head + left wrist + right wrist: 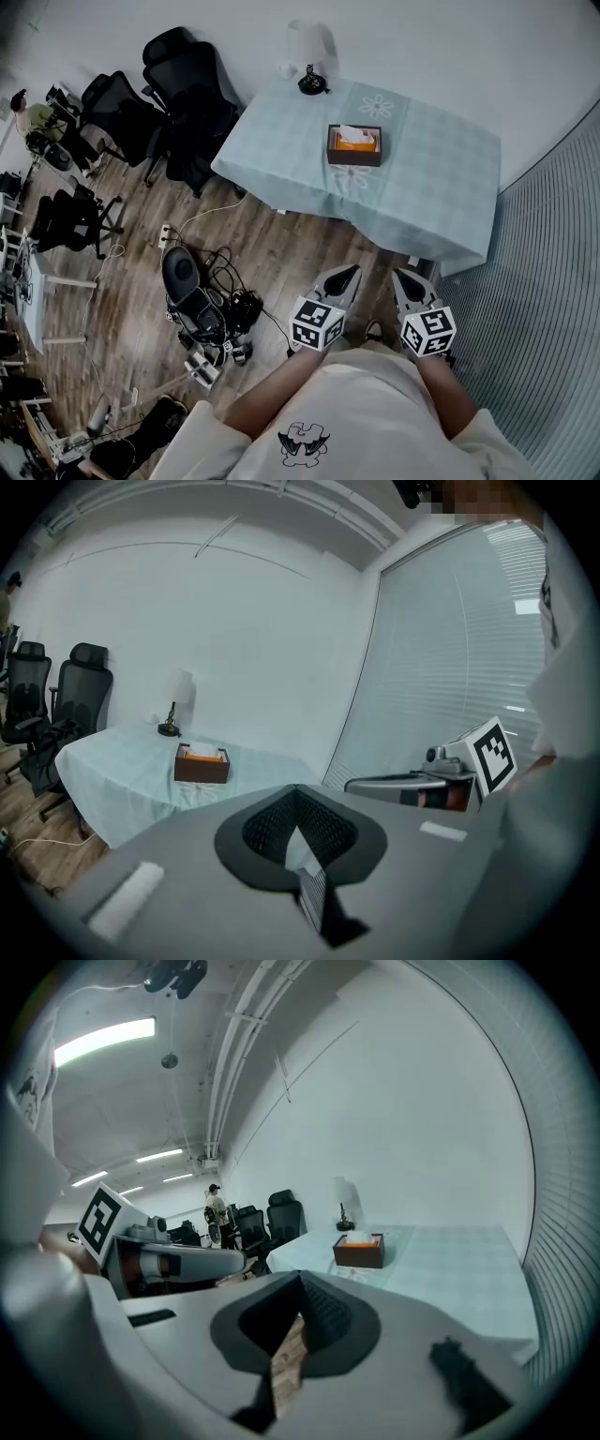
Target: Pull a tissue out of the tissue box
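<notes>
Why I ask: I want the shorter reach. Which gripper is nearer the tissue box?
Left, slightly. The left gripper sits almost straight before the tissue box; the right gripper is off to its right. Both are short of the table.

Tissue box on table

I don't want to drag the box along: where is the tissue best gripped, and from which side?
Take the white tuft of the tissue standing up from the open top of the tissue box. Come from above: the box's walls shut it in on every side, and only the top is open.
</notes>
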The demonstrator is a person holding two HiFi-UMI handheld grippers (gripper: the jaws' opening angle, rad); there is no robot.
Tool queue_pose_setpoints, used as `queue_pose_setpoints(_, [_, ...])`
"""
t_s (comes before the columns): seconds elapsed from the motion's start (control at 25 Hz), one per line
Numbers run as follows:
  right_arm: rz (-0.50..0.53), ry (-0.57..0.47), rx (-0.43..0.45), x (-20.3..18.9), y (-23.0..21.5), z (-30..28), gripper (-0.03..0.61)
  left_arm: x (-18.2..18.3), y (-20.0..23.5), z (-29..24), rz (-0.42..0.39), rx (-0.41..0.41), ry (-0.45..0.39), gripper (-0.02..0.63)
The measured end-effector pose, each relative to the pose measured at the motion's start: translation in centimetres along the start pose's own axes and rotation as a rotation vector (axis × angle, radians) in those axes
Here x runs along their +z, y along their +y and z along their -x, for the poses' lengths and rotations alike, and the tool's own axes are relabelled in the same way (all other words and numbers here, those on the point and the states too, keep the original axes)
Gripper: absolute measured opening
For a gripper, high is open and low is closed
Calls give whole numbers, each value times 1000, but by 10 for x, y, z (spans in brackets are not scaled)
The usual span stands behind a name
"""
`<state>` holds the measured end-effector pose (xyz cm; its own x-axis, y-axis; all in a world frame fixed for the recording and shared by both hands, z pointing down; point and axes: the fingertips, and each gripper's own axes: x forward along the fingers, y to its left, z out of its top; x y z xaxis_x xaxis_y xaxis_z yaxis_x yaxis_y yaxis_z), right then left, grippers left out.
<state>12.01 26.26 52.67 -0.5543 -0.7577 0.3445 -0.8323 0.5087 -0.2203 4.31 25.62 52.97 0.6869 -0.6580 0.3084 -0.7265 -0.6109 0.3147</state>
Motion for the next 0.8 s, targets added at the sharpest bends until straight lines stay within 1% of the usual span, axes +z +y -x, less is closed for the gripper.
queue_pose_setpoints(0.16, [-2,-22,28,7,9,-7,8,2,9,3,7,-2,-1,5])
queue_pose_setpoints(0.28, [-22,-25,54,8,18,-15,8,1,19,7,11,-1,2,5])
queue_pose_setpoints(0.68, [-10,16,5,4,36,-68,9,3,76,17,17,-17,4,5])
queue_pose_setpoints(0.8, [-19,25,5,7,36,-84,9,8,94,16,16,-10,2,5])
